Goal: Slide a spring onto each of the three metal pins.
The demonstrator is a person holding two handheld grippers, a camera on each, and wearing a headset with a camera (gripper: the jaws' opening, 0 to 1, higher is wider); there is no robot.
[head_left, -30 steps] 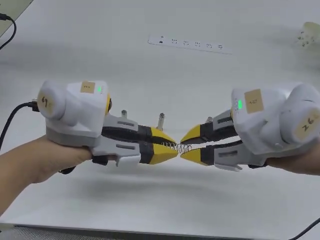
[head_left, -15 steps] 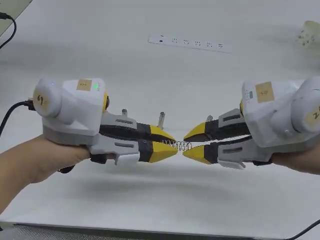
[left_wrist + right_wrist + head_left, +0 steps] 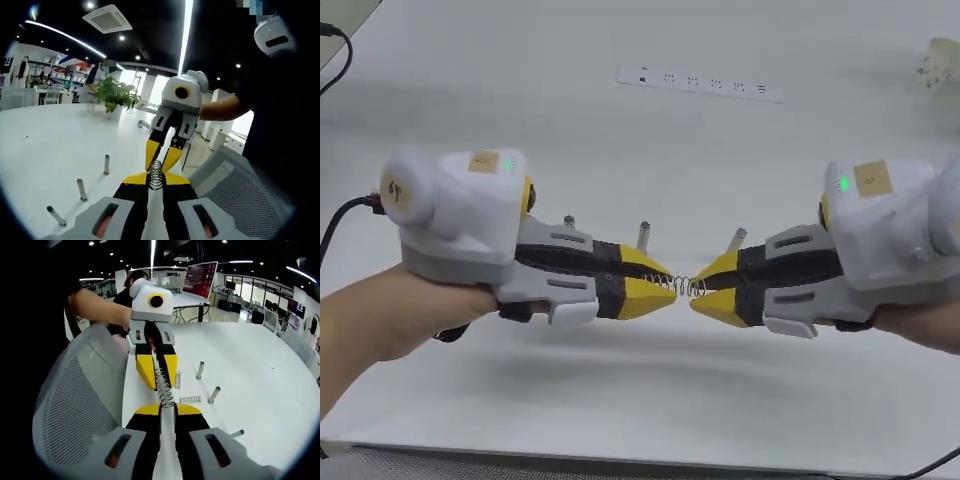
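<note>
Above the bench [image 3: 620, 400], one spring [image 3: 682, 287] is pinched at either end by the left tool [image 3: 665, 292] and right tool [image 3: 700, 292], probably so the grip can be shifted; the pins [image 3: 643, 236] (all three bare) are seen behind.

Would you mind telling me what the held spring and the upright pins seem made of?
Small coiled silvery spring: apparently thin bare steel wire, judging by its bright glints. Short upright grey pins: likely metal, dull satin sheen; alloy unclear.
</note>
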